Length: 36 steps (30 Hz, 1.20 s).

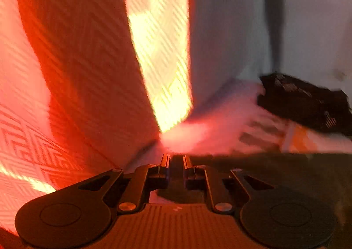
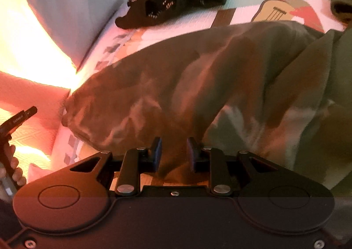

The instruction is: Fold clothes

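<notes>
A large olive-green garment (image 2: 220, 73) lies rumpled across the patterned bed sheet (image 2: 242, 12). My right gripper (image 2: 174, 150) sits at its near edge, the fingers drawn close with bunched olive cloth between them. My left gripper (image 2: 26, 114) is off to the left, clear of the garment's corner, with a person's hand (image 2: 15, 172) on its handle. In the left wrist view the left gripper (image 1: 176, 160) has its fingers close together with only a narrow dark gap. The olive garment (image 1: 275, 172) lies low on the right there. That view is blurred.
A black garment (image 2: 176, 0) with pale dotted trim lies crumpled at the far side of the bed by the pale wall (image 1: 231, 29). A glowing orange patterned curtain (image 1: 88, 62) fills the left. Another olive piece (image 2: 341, 4) sits at the far right.
</notes>
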Motion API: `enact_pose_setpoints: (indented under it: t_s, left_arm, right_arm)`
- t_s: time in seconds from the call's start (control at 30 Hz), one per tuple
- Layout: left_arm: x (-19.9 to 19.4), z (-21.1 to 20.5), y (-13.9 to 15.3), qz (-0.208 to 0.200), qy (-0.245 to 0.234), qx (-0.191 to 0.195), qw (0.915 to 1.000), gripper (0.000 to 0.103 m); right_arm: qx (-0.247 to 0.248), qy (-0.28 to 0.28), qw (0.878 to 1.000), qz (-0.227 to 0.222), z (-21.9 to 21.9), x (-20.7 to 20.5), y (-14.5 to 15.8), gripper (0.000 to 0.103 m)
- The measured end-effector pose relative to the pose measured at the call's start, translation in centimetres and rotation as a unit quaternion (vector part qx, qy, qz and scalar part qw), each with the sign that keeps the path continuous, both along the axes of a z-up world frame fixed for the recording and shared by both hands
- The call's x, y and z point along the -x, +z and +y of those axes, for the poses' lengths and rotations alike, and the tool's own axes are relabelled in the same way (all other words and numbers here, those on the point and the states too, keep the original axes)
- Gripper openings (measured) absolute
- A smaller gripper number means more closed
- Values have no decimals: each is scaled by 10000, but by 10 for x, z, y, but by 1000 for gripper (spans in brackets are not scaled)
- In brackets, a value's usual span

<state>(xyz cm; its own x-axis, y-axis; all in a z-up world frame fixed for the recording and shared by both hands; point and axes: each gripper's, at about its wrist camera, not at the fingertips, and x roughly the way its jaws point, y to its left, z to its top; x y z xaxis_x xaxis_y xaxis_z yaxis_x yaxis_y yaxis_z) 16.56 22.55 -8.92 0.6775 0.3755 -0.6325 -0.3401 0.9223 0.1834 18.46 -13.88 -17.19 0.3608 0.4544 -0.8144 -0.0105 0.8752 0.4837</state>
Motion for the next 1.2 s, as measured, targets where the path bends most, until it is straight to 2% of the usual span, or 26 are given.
enact_pose_setpoints:
  t_s: [0.07, 0.2, 0.27, 0.33, 0.43, 0.53, 0.6, 0.7, 0.77, 0.8, 0.83, 0.9, 0.93, 1.0, 1.1, 1.2]
  left_arm:
    - [0, -4, -7, 129, -133, 88, 9998, 18]
    - [-3, -13, -22, 389, -408, 317, 9979, 31]
    - [-8, -18, -30, 474, -554, 421, 9964, 43]
    - [-14, -27, -37, 532, -755, 599, 9939, 60]
    - [-20, -41, -46, 573, -1145, 1038, 9863, 61]
    - [-26, -56, -58, 795, -1554, 1470, 9736, 65]
    - [-30, -66, -67, 955, -1617, 1478, 9710, 65]
    - [-31, -74, -76, 979, -1575, 1401, 9726, 65]
    - [-37, -81, -78, 1024, -1379, 872, 9813, 67]
    - [-39, -82, -79, 1062, -1284, 639, 9839, 78]
    - [-40, -80, -78, 1075, -1215, 613, 9849, 77]
    - [-43, -70, -75, 1102, -1036, 793, 9853, 77]
    - [-43, -64, -73, 1115, -951, 887, 9852, 77]
    - [-45, -55, -70, 1161, -801, 1008, 9849, 79]
    - [-42, -41, -65, 1269, -192, 1111, 9855, 85]
    - [-45, -26, -68, 1472, 148, 1458, 9782, 89]
  right_arm:
    - [73, 20, 10000, 14, 7, -2, -3, 24]
    - [235, 33, 9997, 14, 17, -6, -6, 24]
    - [301, 28, 9995, -1, 20, -8, -7, 24]
    - [371, -11, 9993, 17, 21, -10, -9, 24]
    - [415, -39, 9991, -22, 24, -13, -11, 24]
    - [464, -14, 9989, -71, 29, -15, -13, 24]
    - [511, 41, 9986, -113, 33, -16, -14, 24]
    - [523, 102, 9985, -148, 39, -17, -15, 24]
    - [532, 146, 9983, -162, 44, -20, -15, 24]
    - [544, 166, 9982, -175, 46, -21, -15, 24]
    - [556, 185, 9981, -188, 49, -22, -16, 24]
    - [593, 227, 9977, -230, 54, -24, -16, 25]
    - [592, 254, 9976, -247, 56, -24, -16, 31]
    - [585, 323, 9974, -284, 60, -23, -15, 37]
    - [733, 428, 9958, -351, 66, -22, -14, 37]
    - [673, 396, 9964, -330, 64, -23, -15, 37]
